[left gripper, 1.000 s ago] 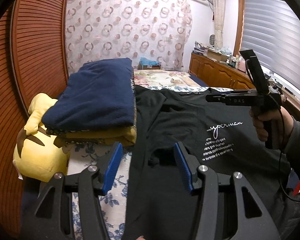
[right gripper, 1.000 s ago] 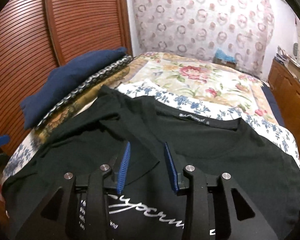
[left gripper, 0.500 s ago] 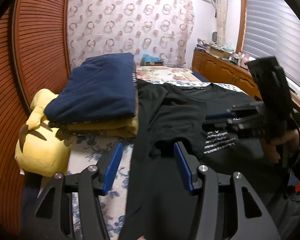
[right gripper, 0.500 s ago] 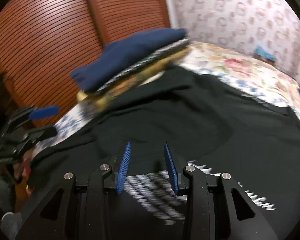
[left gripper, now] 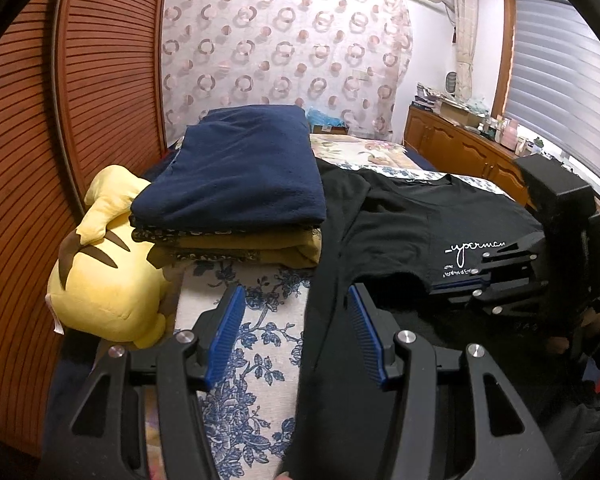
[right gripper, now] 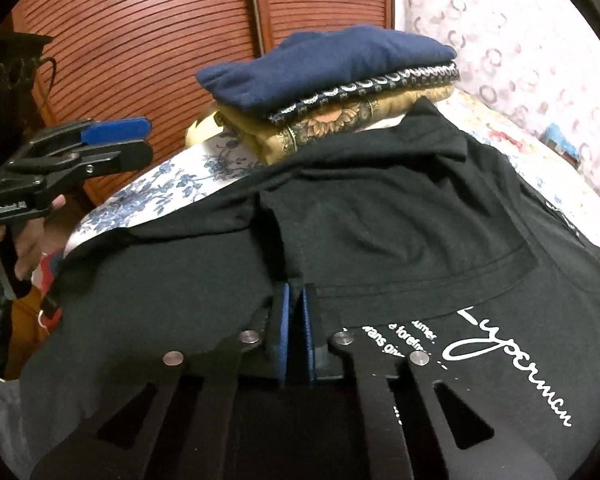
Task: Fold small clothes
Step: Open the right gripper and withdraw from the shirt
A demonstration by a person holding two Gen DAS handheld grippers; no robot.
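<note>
The black T-shirt [right gripper: 400, 216], soft knit with white script, lies across the middle of the floral bed [left gripper: 260, 320]. The right tool [right gripper: 296, 308], angled down at lower centre, has just closed, pinching a sleeve fold. The left tool [left gripper: 296, 320] hovers half-open over the shirt's edge.

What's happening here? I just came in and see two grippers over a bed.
A person is folding a black T-shirt spread on the bed. The right gripper has just been closing and is now shut on a folded sleeve edge near the white print. The left gripper hangs open over the shirt's other edge, holding nothing. A stack of folded clothes and a yellow plush toy lie beside it.
</note>
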